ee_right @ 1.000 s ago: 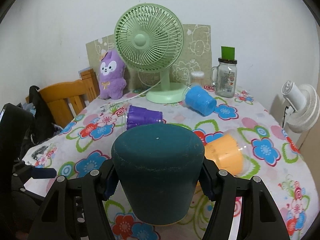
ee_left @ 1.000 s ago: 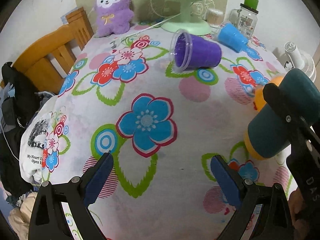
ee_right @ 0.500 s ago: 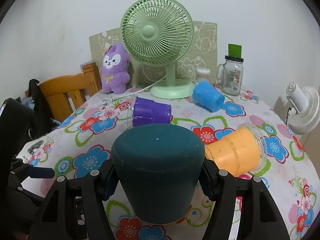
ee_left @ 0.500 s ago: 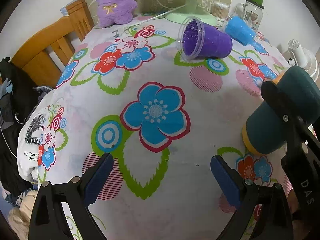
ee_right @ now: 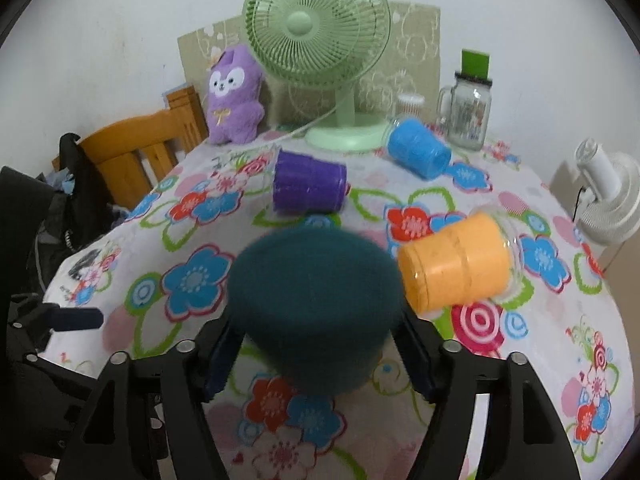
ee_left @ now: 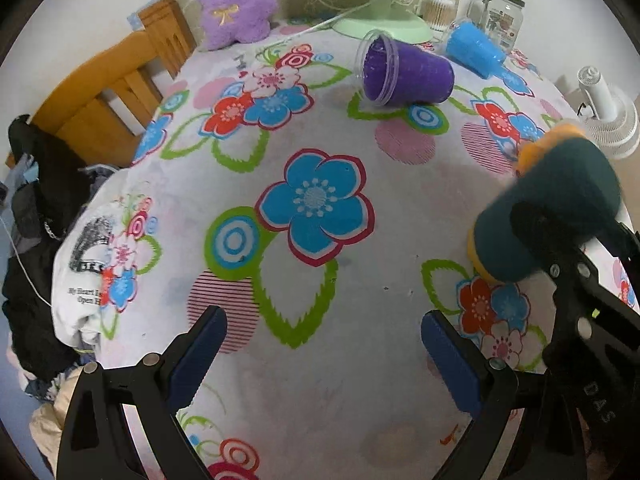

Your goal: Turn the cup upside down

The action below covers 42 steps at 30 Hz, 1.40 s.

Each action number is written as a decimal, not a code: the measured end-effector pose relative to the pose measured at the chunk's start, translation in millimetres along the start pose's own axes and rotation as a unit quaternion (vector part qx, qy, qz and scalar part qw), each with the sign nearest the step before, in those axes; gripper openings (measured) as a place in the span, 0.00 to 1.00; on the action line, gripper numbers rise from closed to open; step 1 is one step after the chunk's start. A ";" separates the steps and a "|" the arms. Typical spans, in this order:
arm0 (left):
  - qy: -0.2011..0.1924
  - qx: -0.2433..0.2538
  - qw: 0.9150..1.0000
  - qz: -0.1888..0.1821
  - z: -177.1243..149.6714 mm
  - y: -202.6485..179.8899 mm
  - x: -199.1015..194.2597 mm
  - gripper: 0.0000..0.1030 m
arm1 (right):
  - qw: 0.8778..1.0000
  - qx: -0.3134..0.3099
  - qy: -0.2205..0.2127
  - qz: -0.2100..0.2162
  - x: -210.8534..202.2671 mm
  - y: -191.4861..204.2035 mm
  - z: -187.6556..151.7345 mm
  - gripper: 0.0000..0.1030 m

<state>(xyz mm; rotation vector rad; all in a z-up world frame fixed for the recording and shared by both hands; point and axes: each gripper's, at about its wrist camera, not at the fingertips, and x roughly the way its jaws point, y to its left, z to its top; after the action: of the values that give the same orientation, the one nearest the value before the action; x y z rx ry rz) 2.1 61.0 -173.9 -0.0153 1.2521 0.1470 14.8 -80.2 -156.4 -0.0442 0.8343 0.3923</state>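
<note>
- While the right gripper [ee_right: 316, 356] stays clamped on the teal cup [ee_right: 314, 304], base toward the camera, the cup has dropped lower over the near floral tablecloth [ee_left: 320, 360] and blurs, probably from motion.
- Left gripper [ee_left: 324, 344] hangs at the near left, fingers spread around nothing.
- Purple cup [ee_left: 404, 74], blue cup [ee_right: 418, 152] and orange cup [ee_right: 456, 264] lie on their sides farther back; the purple one's mouth shows nothing inside.

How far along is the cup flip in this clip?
Done: the right gripper has clamped the dark teal cup above the floral tablecloth, closed base facing the right wrist camera. In hand: turning it. Left: setting it down mouth-down. The left gripper is open, empty.
</note>
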 end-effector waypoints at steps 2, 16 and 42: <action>0.007 -0.004 1.000 -0.005 -1.2 -1.3 -5.0 0.96 | 1.000 0.000 0.008 -0.003 -6.4 -0.4 3.3 0.88; -0.009 -0.032 0.999 -0.025 18.6 -12.0 -76.1 0.96 | 0.998 0.041 0.036 0.012 -70.0 -23.0 44.6 0.91; -0.096 -0.037 0.993 -0.060 34.4 -27.3 -186.0 1.00 | 0.995 0.040 0.020 -0.092 -176.4 -54.1 98.1 0.91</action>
<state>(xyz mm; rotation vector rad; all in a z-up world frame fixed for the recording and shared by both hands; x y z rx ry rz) -18.9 18.1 11.1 -0.1386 1.0505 0.0880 -2.7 -168.4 32.2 -0.0547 0.8767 0.1847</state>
